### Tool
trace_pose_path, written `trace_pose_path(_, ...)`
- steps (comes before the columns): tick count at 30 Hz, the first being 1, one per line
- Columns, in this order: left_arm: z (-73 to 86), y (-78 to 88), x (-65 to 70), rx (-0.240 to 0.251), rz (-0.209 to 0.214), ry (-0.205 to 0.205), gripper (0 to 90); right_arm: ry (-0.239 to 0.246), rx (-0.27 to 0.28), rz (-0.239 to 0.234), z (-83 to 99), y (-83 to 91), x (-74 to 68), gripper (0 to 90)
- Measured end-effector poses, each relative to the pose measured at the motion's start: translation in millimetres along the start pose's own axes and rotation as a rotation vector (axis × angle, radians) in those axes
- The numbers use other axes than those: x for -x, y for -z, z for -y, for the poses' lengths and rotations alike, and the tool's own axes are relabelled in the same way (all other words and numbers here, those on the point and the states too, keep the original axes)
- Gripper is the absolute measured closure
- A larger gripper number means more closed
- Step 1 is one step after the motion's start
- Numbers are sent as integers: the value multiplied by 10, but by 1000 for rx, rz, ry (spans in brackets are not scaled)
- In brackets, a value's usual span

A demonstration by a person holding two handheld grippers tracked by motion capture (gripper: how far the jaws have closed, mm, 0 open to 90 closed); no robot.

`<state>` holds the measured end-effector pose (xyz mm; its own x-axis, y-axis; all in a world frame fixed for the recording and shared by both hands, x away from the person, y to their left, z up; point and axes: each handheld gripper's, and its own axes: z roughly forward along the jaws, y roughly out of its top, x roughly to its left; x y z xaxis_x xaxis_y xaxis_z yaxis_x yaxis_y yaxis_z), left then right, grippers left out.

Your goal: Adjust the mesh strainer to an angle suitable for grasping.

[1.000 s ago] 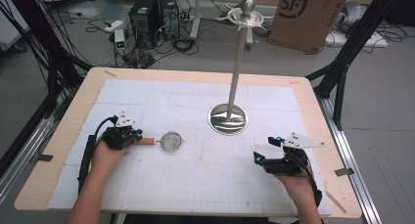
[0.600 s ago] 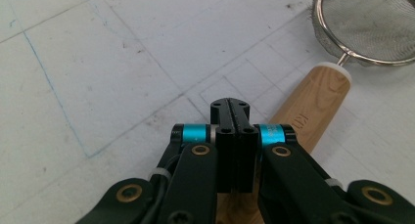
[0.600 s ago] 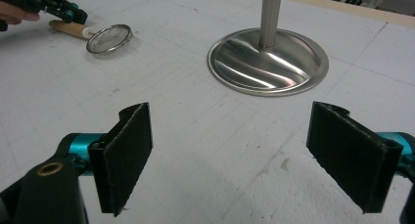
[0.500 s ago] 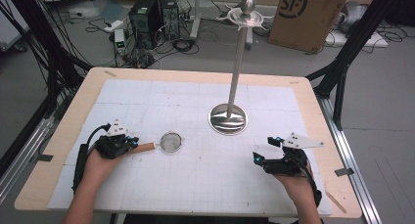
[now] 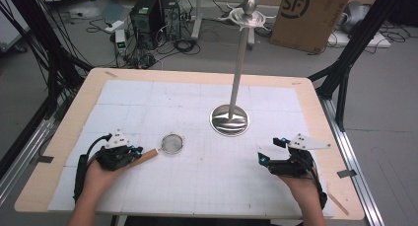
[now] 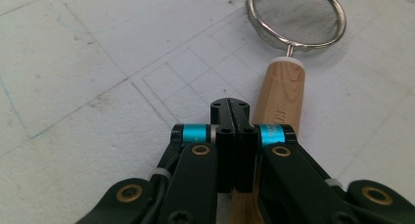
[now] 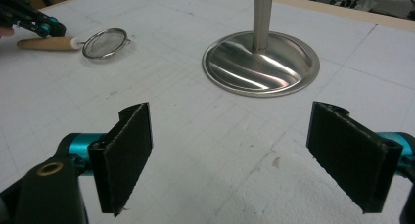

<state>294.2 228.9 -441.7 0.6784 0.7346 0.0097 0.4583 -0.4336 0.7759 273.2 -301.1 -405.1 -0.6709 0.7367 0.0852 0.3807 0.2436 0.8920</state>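
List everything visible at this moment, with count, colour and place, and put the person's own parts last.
small round metal mesh strainer with wooden handle: 1, silver and tan, lying left of table centre
tall metal stand with round base: 1, silver, upright right of centre
white gridded mat: 1, covering the wooden table
cardboard box: 1, brown, on floor behind
computer tower: 1, black, on floor behind
left gripper: 1, black, fingers closed above the strainer handle
right gripper: 1, black, open, front right
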Motion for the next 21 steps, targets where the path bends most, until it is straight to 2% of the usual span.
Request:
trace_pose_path(6,-27,23,34,16,2,-12,888,-1,-6,-4,2,-3,0,161)
trace_pose_path(8,-51,38,31,29,-1,-9,812,0,-5,-5,3,-7,2,161)
trace_pose_path(10,-80,59,34,52,4,-1,784,0,-5,-5,4,-7,3,161)
trace_pose_path(11,-96,71,37,62,9,3,709,0,-4,-2,5,-5,6,161)
trace_pose_path(15,-160,123,67,96,39,-22,631,-4,-7,-3,8,-8,5,161)
trace_pose_path(16,-177,128,77,93,41,-31,576,-8,-8,-3,8,-12,0,161)
trace_pose_path(21,-245,109,107,74,63,-58,514,-3,-9,-6,8,-21,-4,161)
